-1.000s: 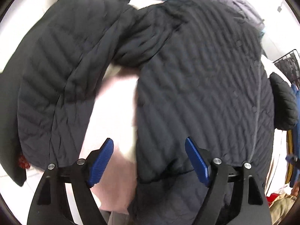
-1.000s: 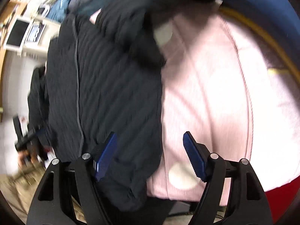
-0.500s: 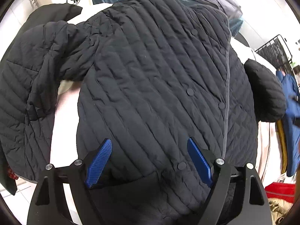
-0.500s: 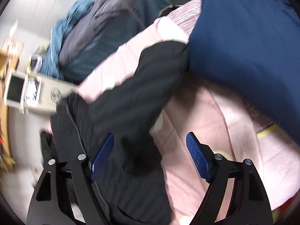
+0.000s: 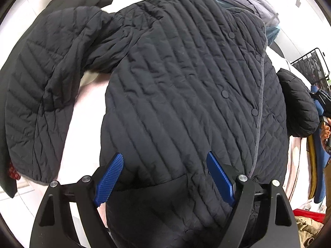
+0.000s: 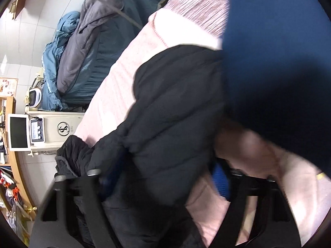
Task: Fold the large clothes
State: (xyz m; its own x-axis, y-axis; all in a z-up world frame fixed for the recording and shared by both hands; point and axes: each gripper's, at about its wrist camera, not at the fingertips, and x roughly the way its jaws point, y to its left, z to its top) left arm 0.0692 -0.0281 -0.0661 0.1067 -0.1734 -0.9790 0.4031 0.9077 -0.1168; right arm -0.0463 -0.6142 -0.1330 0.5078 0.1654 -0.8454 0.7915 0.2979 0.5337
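Observation:
A black quilted jacket lies spread front up on a pink bed cover, its left sleeve bent out to the left. My left gripper is open and empty above the jacket's hem. In the right wrist view the jacket's other sleeve lies across the pink cover. My right gripper is open with the sleeve between its fingers; the view is blurred.
A navy blue garment fills the right of the right wrist view. Grey and teal bedding is piled at the back. A cream appliance and a small monitor stand at the left. A wire rack stands far right.
My left gripper has drawn back a little over the spread jacket. My right gripper has moved down onto the right sleeve, which now lies between its fingers.

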